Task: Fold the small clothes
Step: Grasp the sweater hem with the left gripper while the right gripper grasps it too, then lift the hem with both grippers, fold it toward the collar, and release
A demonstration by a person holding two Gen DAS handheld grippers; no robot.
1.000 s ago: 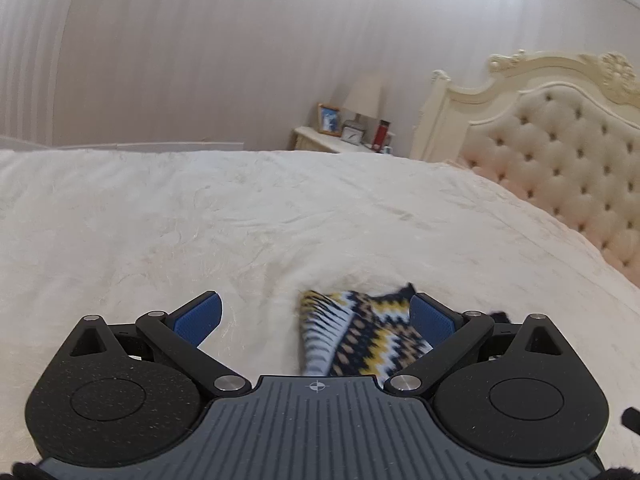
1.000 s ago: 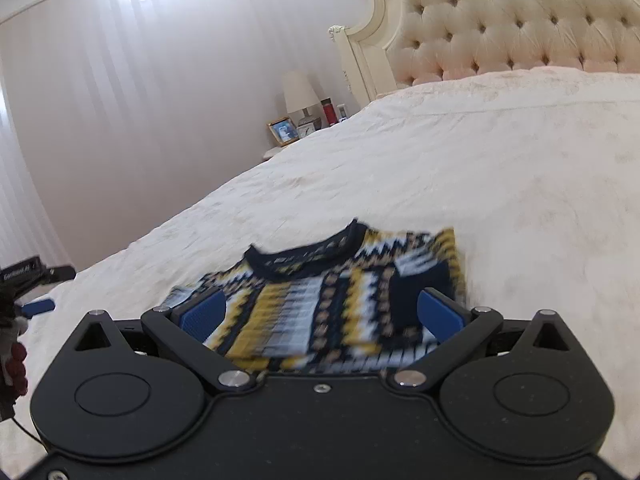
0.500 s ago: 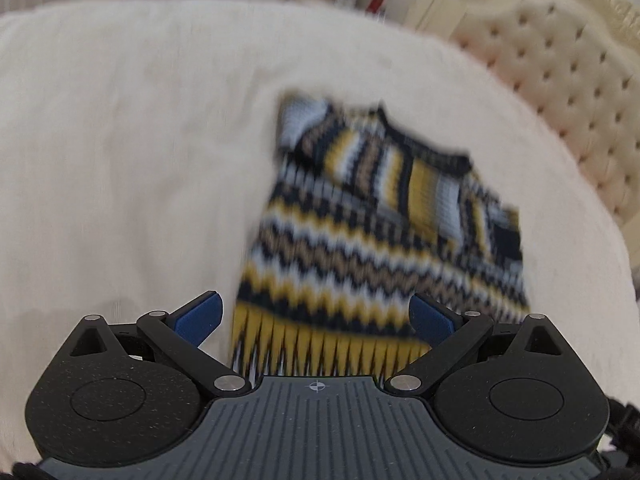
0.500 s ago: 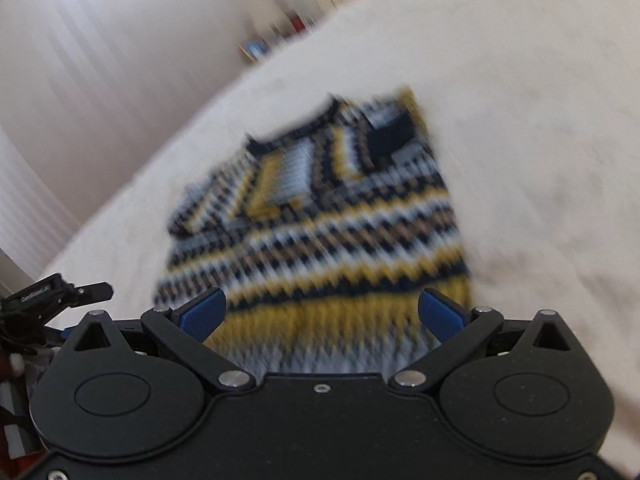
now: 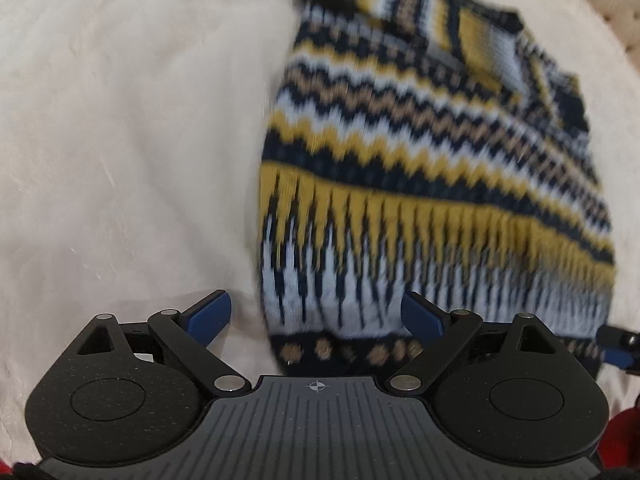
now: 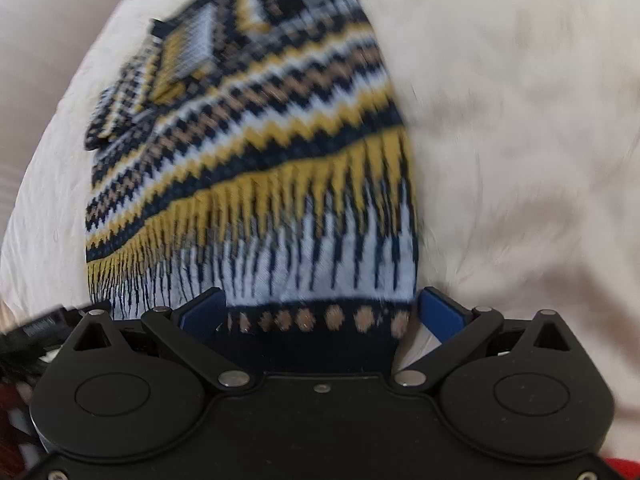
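Knit: zigzag-banded sweater (image 5: pixel 420 152) in navy, mustard, tan and white, lying flat on the bedspread (image 5: pixel 120 120).
Bedspread: cream, faintly crinkled.
Hem: dark band dotted tan.
Left gripper (image 5: pixel 316 314): blue pads apart, just been narrowing, straddling a hem corner.
Right gripper (image 6: pixel 320 310): spread wide around the opposite hem corner, unclamped.

Sweater (image 5: pixel 432 152) motion-blurred; collar cut off at top edge.

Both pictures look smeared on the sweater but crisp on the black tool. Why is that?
Left wrist view: the sweater and bedspread are streaked by motion blur, while the tool stays sharp because the camera rides on it. Right wrist view: same streaking on the sweater; fisheye bends the edges.
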